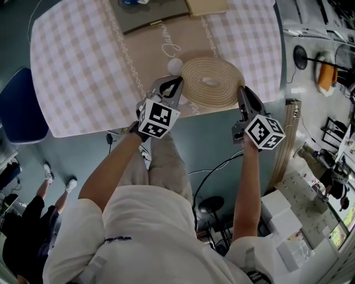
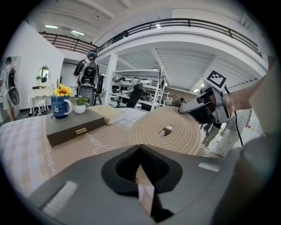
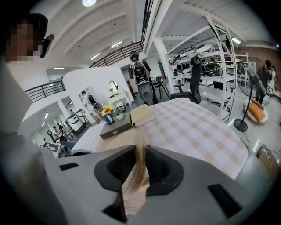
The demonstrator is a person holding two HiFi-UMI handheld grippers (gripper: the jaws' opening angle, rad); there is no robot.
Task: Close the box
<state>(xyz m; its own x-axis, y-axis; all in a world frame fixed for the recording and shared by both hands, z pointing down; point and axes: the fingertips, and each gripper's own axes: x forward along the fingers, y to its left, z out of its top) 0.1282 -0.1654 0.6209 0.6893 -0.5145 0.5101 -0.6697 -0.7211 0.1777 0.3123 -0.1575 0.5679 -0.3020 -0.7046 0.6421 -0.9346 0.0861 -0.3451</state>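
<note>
A round woven mat [image 1: 211,80] sits at the near edge of the desk [image 1: 77,72]. The desk has a checked cloth on it.

The left hand-held gripper [image 1: 173,89] is at the left side of the mat. Its jaws are close together and pinch the mat's edge, which shows as a thin strip between them in the left gripper view.

The right hand-held gripper [image 1: 242,91] is at the right side of the mat. Its jaws are clamped on the mat too. In the right gripper view the woven edge [image 3: 136,176] stands up thin between them.

A small white ball [image 1: 175,66] lies on the desk, touching the far left side of the mat.

The box [image 1: 152,14] is at the far side of the desk, well apart from both grippers. It is flat and dark grey. Its lid is down, and a gold clasp shows on the front. A blue mug [image 2: 60,105] with a yellow flower stands just behind it. A tan thing [image 3: 142,115] lies just beside the box.
</note>
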